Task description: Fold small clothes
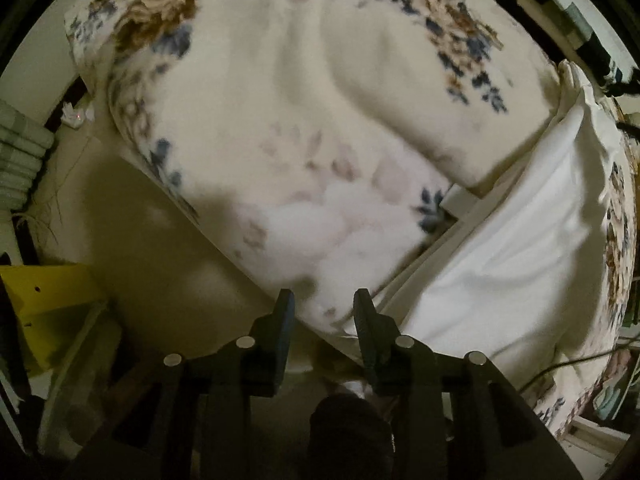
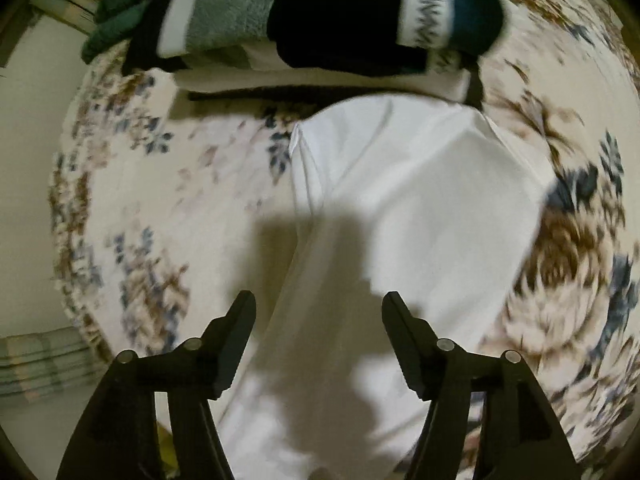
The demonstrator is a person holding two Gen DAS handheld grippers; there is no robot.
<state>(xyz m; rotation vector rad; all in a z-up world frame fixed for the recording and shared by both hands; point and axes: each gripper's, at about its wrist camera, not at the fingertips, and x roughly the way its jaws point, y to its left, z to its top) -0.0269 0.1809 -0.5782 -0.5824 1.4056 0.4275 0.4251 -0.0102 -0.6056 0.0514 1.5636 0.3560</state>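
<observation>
A white garment [image 2: 404, 216] lies spread on a cream floral blanket [image 2: 168, 200]; it also shows in the left wrist view [image 1: 516, 240] at the right. My right gripper [image 2: 318, 300] is open and empty, hovering above the garment's near part and casting a shadow on it. My left gripper [image 1: 324, 300] is open with a narrower gap, above the near edge of the floral blanket [image 1: 280, 120], left of the garment. Nothing is held between its fingers.
A stack of folded clothes, grey, black and teal [image 2: 320, 12], sits at the far edge of the blanket. A yellow object [image 1: 48, 304] and folded green-striped cloth [image 1: 20, 160] lie left of the bed. A cable [image 1: 568, 364] runs at the right.
</observation>
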